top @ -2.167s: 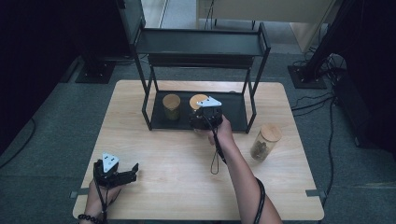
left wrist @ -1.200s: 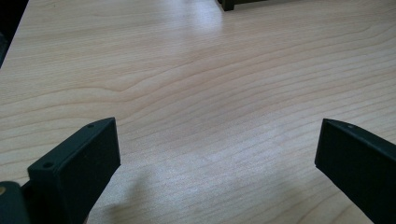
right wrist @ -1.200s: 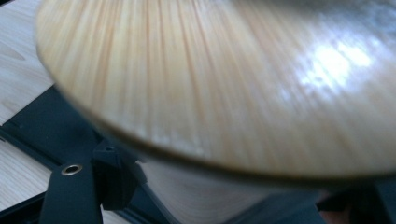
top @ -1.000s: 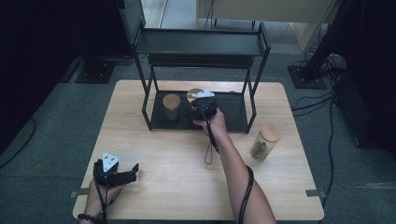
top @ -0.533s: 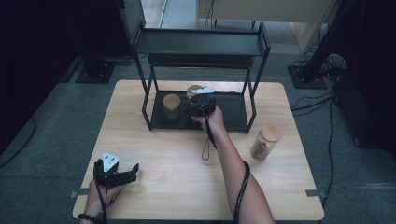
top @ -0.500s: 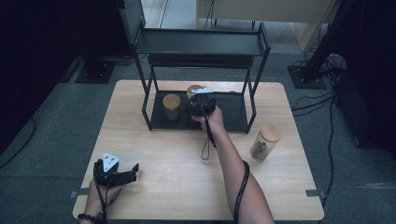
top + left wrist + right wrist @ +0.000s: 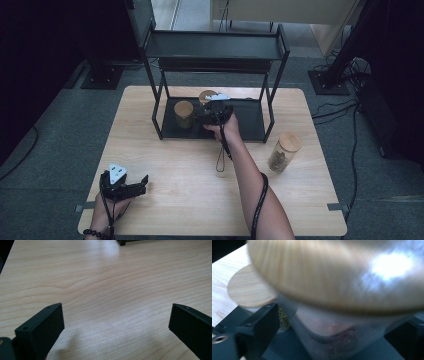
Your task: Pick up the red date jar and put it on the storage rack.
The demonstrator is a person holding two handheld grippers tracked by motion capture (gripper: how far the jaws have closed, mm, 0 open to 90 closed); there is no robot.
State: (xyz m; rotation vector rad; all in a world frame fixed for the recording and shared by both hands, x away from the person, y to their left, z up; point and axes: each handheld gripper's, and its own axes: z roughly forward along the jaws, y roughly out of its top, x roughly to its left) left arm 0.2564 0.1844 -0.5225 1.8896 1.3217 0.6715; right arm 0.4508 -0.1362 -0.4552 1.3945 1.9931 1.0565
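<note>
Two jars sit on the black shelf's bottom tray, and the right tool (image 7: pixel 216 111) is at one.

The jar (image 7: pixel 332 337) is see-through and smooth, so it may slip or break. Its wooden lid (image 7: pixel 332 275) is round and flat. The jaws stand on both sides of the jar's body; I cannot tell if they squeeze it. Hold the body, not the lid. The left tool (image 7: pixel 117 325) is open over the bare wooden counter (image 7: pixel 100 277).
</note>
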